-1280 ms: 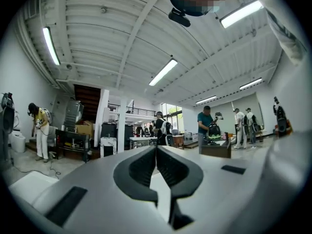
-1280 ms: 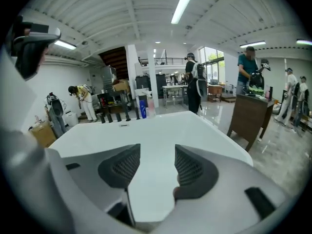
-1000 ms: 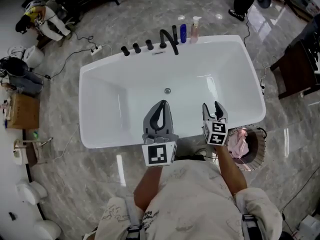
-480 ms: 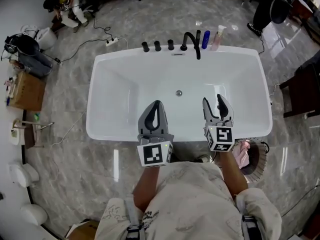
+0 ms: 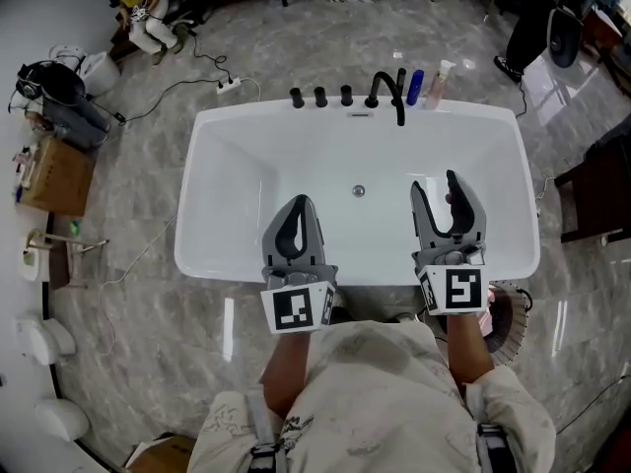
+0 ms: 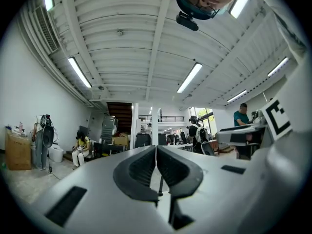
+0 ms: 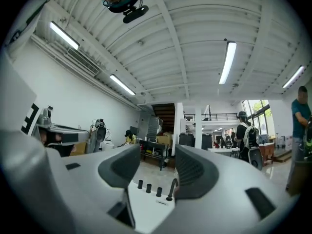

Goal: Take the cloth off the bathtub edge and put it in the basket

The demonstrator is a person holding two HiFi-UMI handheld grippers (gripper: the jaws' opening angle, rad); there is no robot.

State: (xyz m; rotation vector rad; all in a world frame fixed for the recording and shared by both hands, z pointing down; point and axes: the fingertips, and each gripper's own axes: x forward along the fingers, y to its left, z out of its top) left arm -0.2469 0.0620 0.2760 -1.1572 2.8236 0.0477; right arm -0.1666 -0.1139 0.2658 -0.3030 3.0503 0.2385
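Observation:
The white bathtub fills the middle of the head view, and I see no cloth on its rim. My left gripper hangs over the near rim with its jaws shut and nothing in them; in the left gripper view the pads meet. My right gripper is held over the tub's near right part, open and empty; in the right gripper view the tub faucet shows through the gap. The woven basket stands on the floor at my right, mostly hidden by my right arm. A sliver of pink cloth shows inside it.
A black faucet with three knobs and some bottles stand on the tub's far rim. A cardboard box and cables lie on the floor at the left. A dark chair is at the right.
My right gripper has risen from beside the basket and now looms larger over the tub, still open. The left gripper shifted a little. The head view has swung, so the tub sits more central.

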